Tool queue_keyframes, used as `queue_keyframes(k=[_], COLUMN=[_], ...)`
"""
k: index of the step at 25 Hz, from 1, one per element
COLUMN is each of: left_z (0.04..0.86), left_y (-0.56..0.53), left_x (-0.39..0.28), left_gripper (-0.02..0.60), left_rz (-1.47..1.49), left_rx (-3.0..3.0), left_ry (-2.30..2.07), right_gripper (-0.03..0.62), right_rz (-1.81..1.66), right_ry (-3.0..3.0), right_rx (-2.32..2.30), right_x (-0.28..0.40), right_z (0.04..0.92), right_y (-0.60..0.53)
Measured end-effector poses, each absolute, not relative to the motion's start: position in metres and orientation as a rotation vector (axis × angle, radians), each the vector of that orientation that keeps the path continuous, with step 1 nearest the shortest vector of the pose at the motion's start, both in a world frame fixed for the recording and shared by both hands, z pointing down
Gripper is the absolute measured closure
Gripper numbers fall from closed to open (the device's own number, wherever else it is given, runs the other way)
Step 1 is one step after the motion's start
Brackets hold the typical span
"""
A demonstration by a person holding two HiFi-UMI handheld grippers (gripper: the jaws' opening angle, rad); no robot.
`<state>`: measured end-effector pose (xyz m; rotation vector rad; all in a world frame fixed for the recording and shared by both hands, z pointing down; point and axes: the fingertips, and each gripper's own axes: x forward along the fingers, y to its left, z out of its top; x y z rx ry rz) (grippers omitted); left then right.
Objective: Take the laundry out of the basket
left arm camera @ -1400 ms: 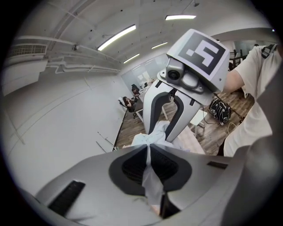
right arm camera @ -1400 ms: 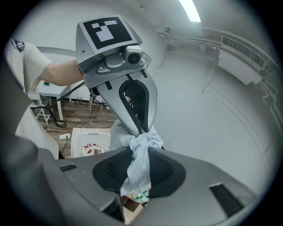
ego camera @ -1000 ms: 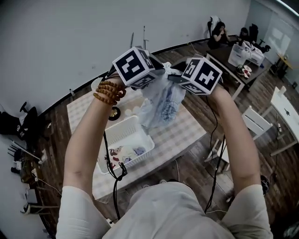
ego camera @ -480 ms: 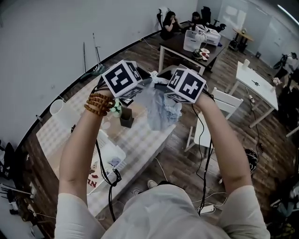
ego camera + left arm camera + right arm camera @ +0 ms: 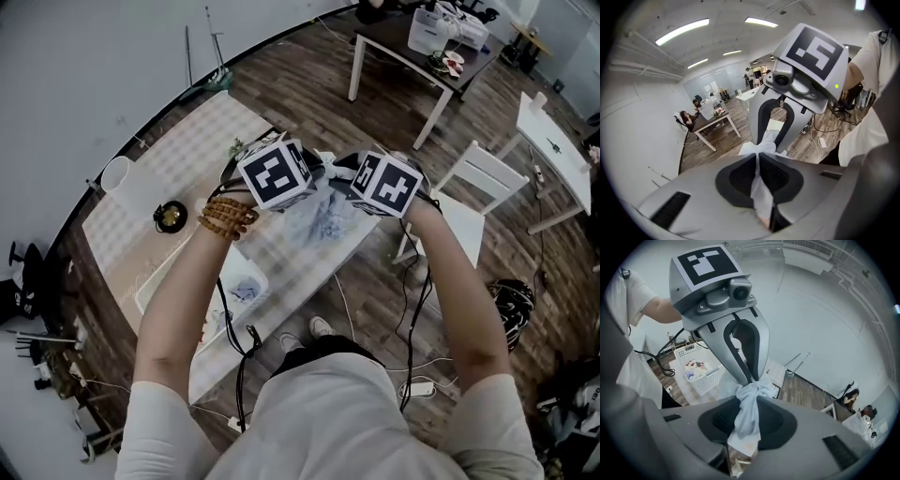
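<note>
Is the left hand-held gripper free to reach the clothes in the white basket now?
Probably not yet. The left hand-held gripper is shut on the pale garment, which the right hand-held gripper grips too. The basket stands open-topped, so the way looks free once it lets go.

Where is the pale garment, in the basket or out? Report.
Out. The left gripper and right gripper are both shut on the pale garment, held up clear of the basket, which holds other laundry.
</note>
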<state>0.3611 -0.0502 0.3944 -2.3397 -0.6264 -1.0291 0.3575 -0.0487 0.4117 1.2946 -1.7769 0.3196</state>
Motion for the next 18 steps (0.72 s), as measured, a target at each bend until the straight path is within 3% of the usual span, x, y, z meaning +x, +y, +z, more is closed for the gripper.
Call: queue_keyframes(k=[9, 18], left_z=[0.586, 0.717], left_y=[-0.084, -0.078], left_x=[0.334, 0.322], left_gripper=[0.522, 0.518], left_rz=[-1.315, -1.454], left_rx=[-2.254, -2.076], left_ry=[-0.695, -0.711], right_gripper=[0.476, 0.470], right_rz=[0.532, 0.698], right_ry=[-1.843, -1.836], right_rx=[1.128, 1.076], right_x=[0.327, 0.317], right_z=[0.594, 0.723], right_y=[-0.080, -0.073])
